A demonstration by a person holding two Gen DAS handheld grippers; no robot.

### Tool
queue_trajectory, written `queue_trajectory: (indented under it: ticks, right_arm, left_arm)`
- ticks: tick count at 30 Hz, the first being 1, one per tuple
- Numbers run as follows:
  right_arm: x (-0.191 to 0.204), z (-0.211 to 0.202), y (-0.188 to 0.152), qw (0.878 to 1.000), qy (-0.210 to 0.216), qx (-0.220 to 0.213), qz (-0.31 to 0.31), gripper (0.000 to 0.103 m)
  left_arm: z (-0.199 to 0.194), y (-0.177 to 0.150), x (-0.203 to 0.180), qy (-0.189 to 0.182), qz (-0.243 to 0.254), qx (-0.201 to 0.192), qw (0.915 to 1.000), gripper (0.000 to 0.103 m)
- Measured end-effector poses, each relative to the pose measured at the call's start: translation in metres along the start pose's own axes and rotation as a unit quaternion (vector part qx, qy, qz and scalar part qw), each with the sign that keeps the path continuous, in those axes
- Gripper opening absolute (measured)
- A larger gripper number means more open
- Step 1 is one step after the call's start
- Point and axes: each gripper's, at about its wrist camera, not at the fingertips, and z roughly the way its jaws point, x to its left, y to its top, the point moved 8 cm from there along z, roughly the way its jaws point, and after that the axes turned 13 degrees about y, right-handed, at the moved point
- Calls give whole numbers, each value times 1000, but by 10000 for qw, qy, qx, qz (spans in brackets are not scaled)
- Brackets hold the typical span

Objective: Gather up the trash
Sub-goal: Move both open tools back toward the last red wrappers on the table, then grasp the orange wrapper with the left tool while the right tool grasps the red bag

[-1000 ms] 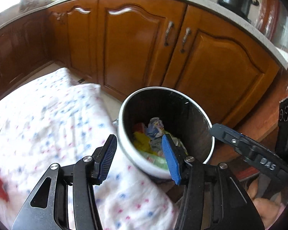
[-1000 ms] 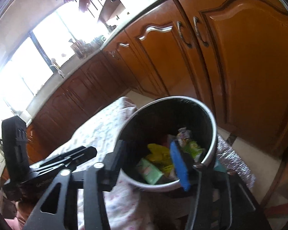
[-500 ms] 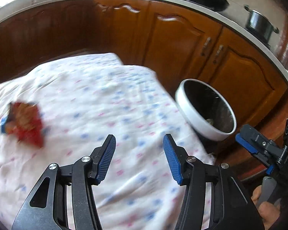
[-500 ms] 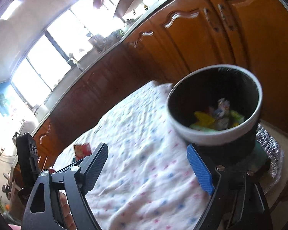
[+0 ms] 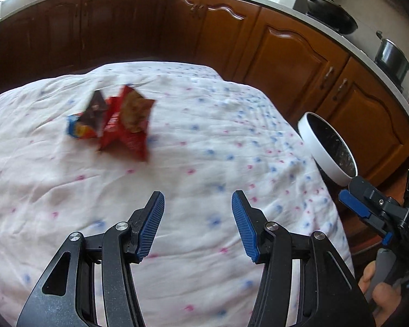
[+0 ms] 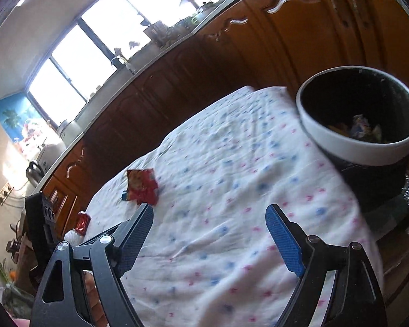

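Left wrist: left gripper (image 5: 197,223) empty, jaws apart; right gripper (image 6: 210,235) wide (empty); wrappers (image 5: 117,121) ahead.

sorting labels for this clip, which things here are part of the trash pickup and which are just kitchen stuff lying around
Part of the job:
- red snack wrapper on the cloth
- blue wrapper beside it
- small red packet near the cloth's edge
- trash bin, wrappers already inside
- left gripper and right gripper, both empty

Just lying about:
- frying pan
- pot
- kettle
- spotted cloth
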Motion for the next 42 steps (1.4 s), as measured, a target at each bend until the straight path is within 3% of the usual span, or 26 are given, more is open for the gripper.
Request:
queue_trajectory:
  ticks: [16, 27, 29, 31, 33, 39, 41, 42]
  right_arm:
    - [43, 49, -7, 9982, 377, 404, -243, 86]
    - [63, 116, 11, 9892, 1221, 803, 103, 85]
    - [66, 134, 14, 9867, 1340, 903, 160, 82]
    - [68, 153, 15, 9841, 1428, 1031, 229, 68]
    - [68, 169, 15, 9826, 1435, 1140, 284, 63]
    - [58, 211, 10, 9777, 1516, 1348, 540, 58]
    - [58, 216, 10, 9764, 1578, 1351, 589, 48]
    - [58, 219, 10, 9755, 1620, 1364, 601, 36]
  left_arm:
    - [-5, 10, 83, 500, -496, -127, 9974, 52]
    - [20, 52, 121, 987, -464, -177, 9939, 52]
    - [29, 61, 123, 1054, -376, -166, 9936, 52]
    - [40, 68, 127, 1146, -355, -127, 9927, 52]
    - [47, 75, 128, 1120, -331, -103, 9931, 52]
    - [68, 92, 125, 1304, -50, -146, 9913, 52]
    - [74, 94, 122, 1327, 54, -111, 9911, 52]
    - [77, 95, 120, 1347, 98, -105, 9908, 51]
